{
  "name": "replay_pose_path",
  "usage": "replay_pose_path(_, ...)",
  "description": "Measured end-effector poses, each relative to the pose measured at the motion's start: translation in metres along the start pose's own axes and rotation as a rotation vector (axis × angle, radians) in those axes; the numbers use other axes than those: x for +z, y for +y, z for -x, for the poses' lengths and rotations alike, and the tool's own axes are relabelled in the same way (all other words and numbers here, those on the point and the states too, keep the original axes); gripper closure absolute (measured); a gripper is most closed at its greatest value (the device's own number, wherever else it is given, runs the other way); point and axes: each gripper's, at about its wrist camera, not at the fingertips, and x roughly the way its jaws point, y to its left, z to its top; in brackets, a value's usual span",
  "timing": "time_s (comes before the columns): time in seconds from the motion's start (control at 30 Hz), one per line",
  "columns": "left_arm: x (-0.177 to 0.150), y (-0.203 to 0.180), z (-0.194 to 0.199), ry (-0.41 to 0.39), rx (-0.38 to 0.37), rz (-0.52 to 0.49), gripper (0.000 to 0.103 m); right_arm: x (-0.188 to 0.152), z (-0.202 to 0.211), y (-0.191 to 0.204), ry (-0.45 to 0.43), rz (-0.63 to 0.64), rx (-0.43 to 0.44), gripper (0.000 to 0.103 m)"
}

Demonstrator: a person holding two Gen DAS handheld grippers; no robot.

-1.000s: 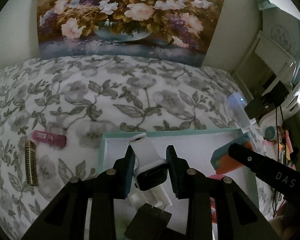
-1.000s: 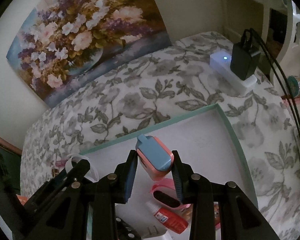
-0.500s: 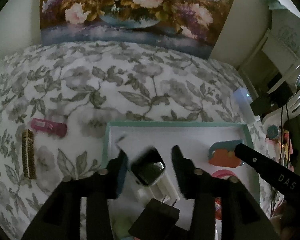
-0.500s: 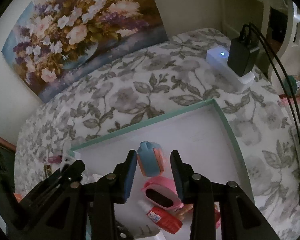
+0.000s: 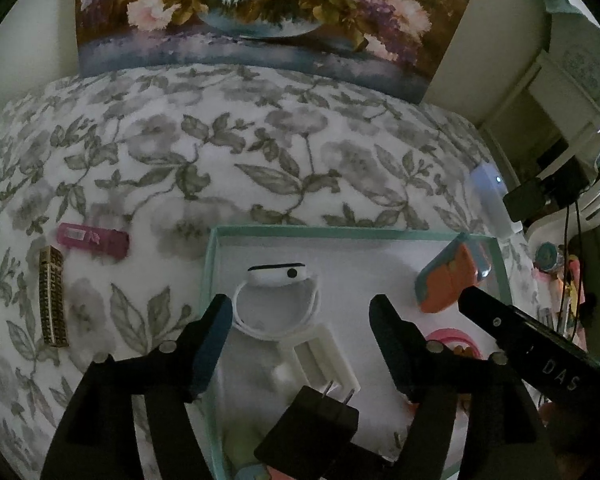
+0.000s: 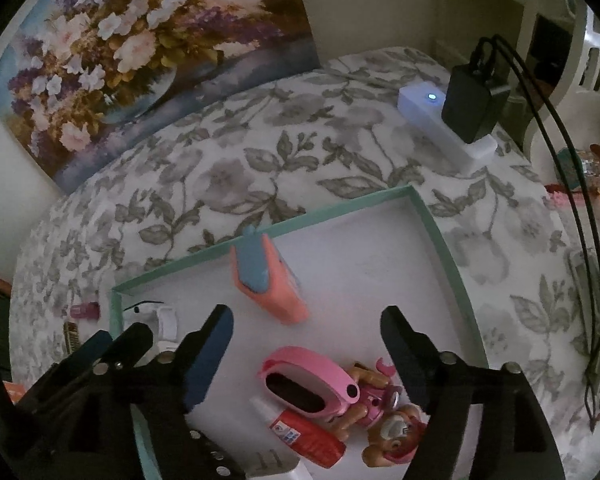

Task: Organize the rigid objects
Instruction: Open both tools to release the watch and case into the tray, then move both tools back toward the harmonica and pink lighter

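Observation:
A teal-rimmed white tray lies on the floral bedspread. In the left wrist view a white smartwatch rests in the tray's far left corner, just beyond my left gripper, whose jaws are opening with nothing between them. In the right wrist view an orange-and-blue device lies in the tray ahead of my right gripper, which is also opening and holds nothing. A pink case, a toy pup and a red tube lie under it.
Left of the tray on the bedspread lie a pink stick and a gold studded bar. A black plug and white adapter sit in the tray. A white power strip with a black charger is far right.
Both grippers opened. The smartwatch dropped from the left jaws into the tray; the orange-and-blue device left the right jaws and now lies in the tray.

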Motion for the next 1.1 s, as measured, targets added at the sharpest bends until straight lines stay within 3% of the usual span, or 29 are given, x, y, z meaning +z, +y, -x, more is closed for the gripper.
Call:
replay_pose_path(0.23,0.0001,0.0016,-0.0022,0.011,0.018,0.000,0.022,-0.0002,-0.0031,-0.0027,0.007,-0.014,-0.013,0.014)
replay_pose_path(0.43,0.0010,0.0015,-0.0016,0.010,0.037,-0.013,0.021,0.0000,-0.0046,-0.0009,0.009,-0.007,-0.029,0.011)
replay_pose_path(0.57,0.0012,0.0032,-0.0023,0.013,0.050,-0.014,0.018,0.0000,-0.0048,-0.0025,0.009,-0.016,-0.047,0.001)
replay_pose_path(0.63,0.0015,0.0053,-0.0032,0.014,0.061,-0.006,0.010,0.0001,-0.0043,-0.0045,0.007,-0.024,-0.049,0.001)
replay_pose_path(1.1,0.0025,0.0074,0.0000,-0.003,0.051,-0.007,0.010,0.0007,-0.0006,-0.0041,0.000,-0.013,-0.056,0.001)
